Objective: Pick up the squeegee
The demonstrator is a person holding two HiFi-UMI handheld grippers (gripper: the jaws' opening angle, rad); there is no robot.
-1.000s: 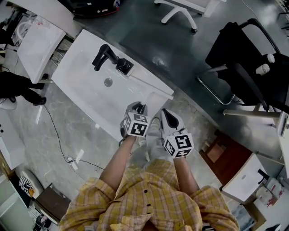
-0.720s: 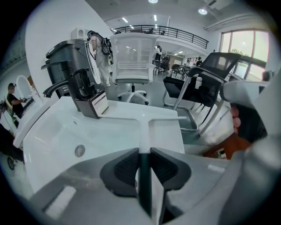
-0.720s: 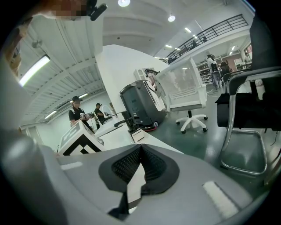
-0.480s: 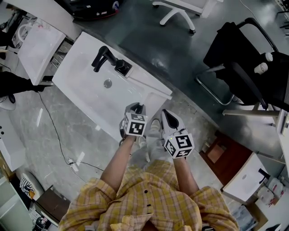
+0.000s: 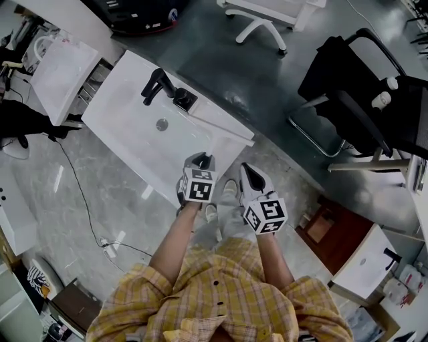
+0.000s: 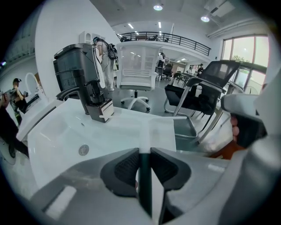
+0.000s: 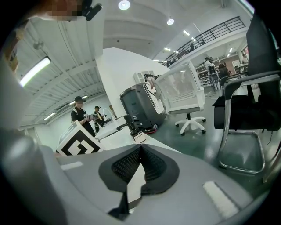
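As I look down from the head view, my left tool (image 5: 207, 159) is closed tight on the thin handle of the squeegee (image 5: 224, 127). In the left gripper view, the two ribbed pads press on the handle from both sides, with no gap left (image 6: 145, 151). The handle looks dark between the pads and white beyond them. It runs straight away from me to the long white blade (image 6: 145, 132), which lies crosswise like the top of a T. From above, the blade lies along the far right edge of the white worktop (image 5: 127, 127), just right of the black tap (image 5: 157, 83). I cannot tell whether the blade touches that edge or hangs just above it.

My right tool (image 5: 244, 167) is just beside the left one, nearer my body and over the grey marbled floor (image 5: 100, 200). In the right gripper view, its pads meet at the tips and hold nothing (image 7: 140, 147).

A round drain (image 5: 162, 124) sits in the worktop's basin, between the tap and my left tool. Across the dark floor beyond the worktop are a black chair (image 5: 361, 87) on my right and a white chair (image 5: 261, 20) further off.
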